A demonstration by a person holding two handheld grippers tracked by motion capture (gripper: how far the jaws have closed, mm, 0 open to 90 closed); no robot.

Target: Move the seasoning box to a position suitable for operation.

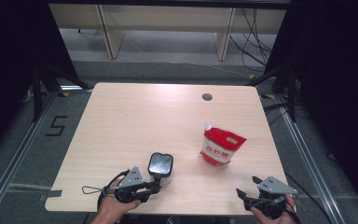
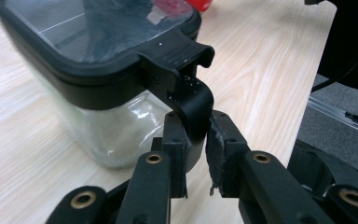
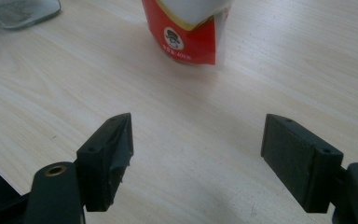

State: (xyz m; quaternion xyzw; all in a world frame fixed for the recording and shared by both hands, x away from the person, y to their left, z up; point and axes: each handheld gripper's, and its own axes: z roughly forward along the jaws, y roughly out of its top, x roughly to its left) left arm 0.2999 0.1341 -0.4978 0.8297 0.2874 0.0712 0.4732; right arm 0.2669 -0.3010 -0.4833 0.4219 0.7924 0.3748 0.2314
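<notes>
A clear glass container [image 1: 161, 165] with a black lid [image 2: 98, 70] stands near the table's front edge. Its side latch [image 2: 191, 93] hangs down between the pads of my left gripper [image 2: 196, 158], which press on it from both sides. In the high view the left gripper [image 1: 157, 185] sits just in front of the container. A red and white spouted pouch [image 1: 220, 147] stands to the right. My right gripper [image 1: 248, 185] rests at the front right corner; its jaws [image 3: 198, 144] stand wide apart over bare wood, with the pouch [image 3: 186, 32] ahead of them.
The light wooden table [image 1: 135, 121] has a round cable hole [image 1: 207, 97] near its far edge. Grey floor, cables and black curtains surround it. The table's front edge lies right under both hands.
</notes>
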